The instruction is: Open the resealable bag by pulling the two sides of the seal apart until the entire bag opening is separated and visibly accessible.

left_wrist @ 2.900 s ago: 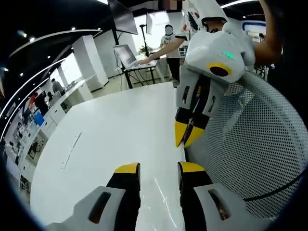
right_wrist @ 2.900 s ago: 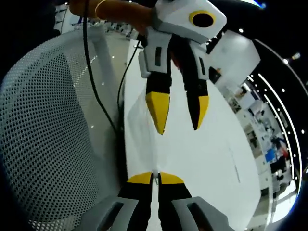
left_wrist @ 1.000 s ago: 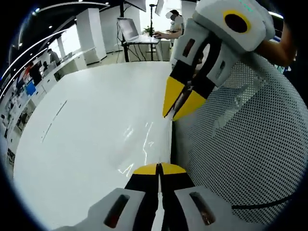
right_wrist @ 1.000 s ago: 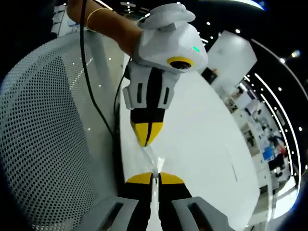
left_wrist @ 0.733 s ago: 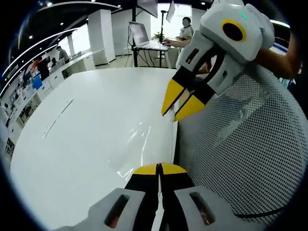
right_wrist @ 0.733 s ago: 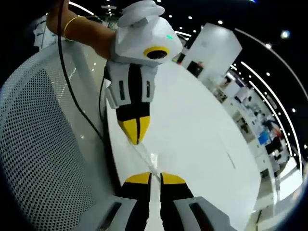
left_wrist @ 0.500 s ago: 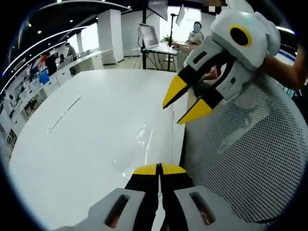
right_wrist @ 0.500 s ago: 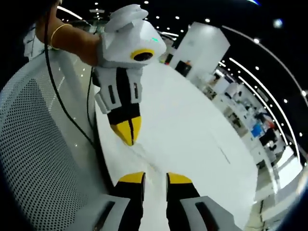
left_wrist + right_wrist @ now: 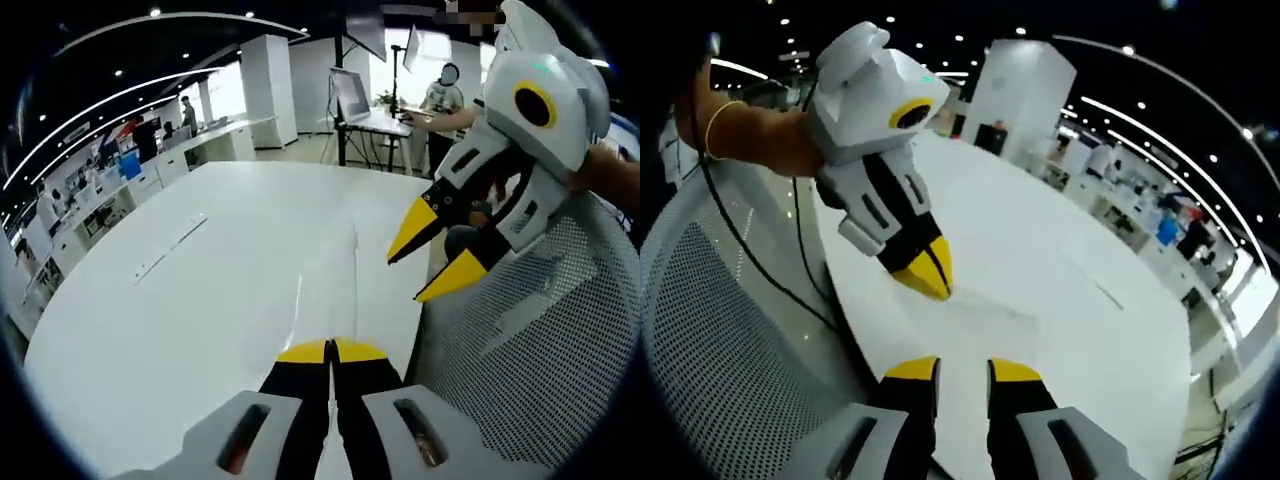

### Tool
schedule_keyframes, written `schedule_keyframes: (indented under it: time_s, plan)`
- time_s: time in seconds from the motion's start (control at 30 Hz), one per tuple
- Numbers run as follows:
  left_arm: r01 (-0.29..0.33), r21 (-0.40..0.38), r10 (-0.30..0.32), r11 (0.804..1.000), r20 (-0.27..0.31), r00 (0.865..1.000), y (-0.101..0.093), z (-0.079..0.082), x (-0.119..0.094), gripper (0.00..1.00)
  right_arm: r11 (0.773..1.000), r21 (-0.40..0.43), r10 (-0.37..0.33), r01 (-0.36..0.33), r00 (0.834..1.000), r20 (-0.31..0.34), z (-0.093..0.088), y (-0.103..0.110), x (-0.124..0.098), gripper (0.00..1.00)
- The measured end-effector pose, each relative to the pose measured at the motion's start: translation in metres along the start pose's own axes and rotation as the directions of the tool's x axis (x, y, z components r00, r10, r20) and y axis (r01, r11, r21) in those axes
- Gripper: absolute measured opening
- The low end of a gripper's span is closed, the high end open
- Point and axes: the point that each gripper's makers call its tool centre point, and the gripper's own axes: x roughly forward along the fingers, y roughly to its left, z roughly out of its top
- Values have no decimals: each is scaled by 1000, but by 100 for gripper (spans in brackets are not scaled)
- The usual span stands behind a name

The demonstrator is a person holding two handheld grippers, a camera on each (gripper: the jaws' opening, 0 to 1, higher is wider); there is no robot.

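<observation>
The left gripper [image 9: 331,352] has its jaws pinched together on one lip of the clear resealable bag [image 9: 330,285], which lies faint and nearly see-through on the white table [image 9: 170,300] just ahead. The right gripper [image 9: 963,369] hangs with jaws parted and nothing held. The seal looks mid-opening; next, the right jaws likely need to retake the opposite lip and pull away.
</observation>
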Motion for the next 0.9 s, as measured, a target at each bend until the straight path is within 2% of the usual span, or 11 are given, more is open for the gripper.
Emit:
schedule_keyframes:
  time_s: [0.07,0.1,0.13,0.27,0.47,0.67,0.9]
  plan:
    - [-1,-8,1,1000,9,1000,-2,2,3,0,1000,13,-2,2,1000,14,2,-1,-1,13]
    - [6,-15,-6,1000,13,1000,-6,4,7,0,999,48,-15,13,999,45,6,-5,-3,12]
    - [29,-14,-29,999,11,1000,-10,4,10,0,998,56,-20,18,999,47,5,-7,-4,12]
    - [29,-23,-29,999,24,999,-16,9,14,0,989,147,-30,22,998,52,3,-12,-5,11]
    - [45,-11,-45,999,35,998,-27,12,18,0,990,137,-22,15,999,48,3,-9,-4,11]
    - [43,15,-44,999,68,997,-35,17,19,0,981,192,-16,6,999,50,0,-11,-4,12]
    - [23,57,-27,998,66,997,-36,18,21,0,967,255,-25,6,997,71,0,-16,-6,12]
